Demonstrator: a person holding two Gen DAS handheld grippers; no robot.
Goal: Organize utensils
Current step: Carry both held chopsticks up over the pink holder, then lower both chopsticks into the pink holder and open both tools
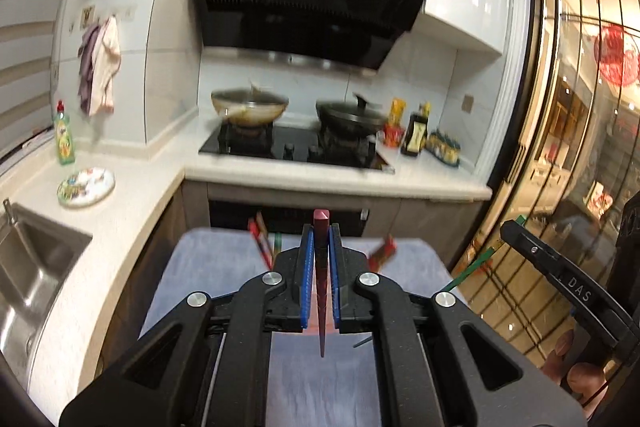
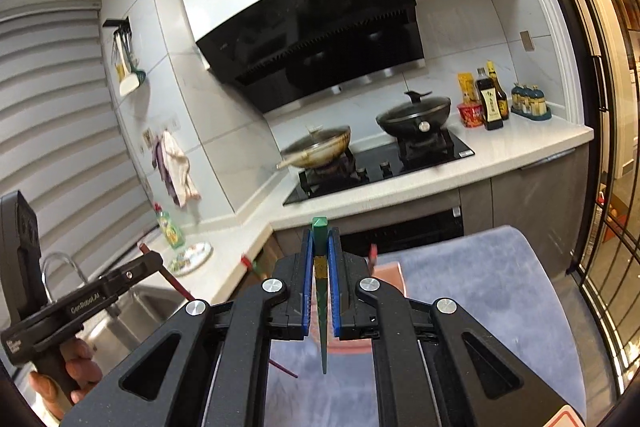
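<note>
Your left gripper [image 1: 320, 251] pinches a dark red chopstick [image 1: 321, 291] between its blue fingers [image 1: 306, 275], square end pointing far, tapered tip near. Your right gripper [image 2: 320, 259] pinches a green chopstick [image 2: 321, 307] banded in gold, both held above the blue-grey cloth [image 2: 480, 299].

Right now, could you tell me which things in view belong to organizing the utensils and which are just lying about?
Job:
- red chopstick, clamped in left gripper
- green chopstick, clamped in right gripper
- loose chopsticks on grey cloth

Lying about:
- wok
- lidded pan
- dish soap
- sauce bottle
</note>
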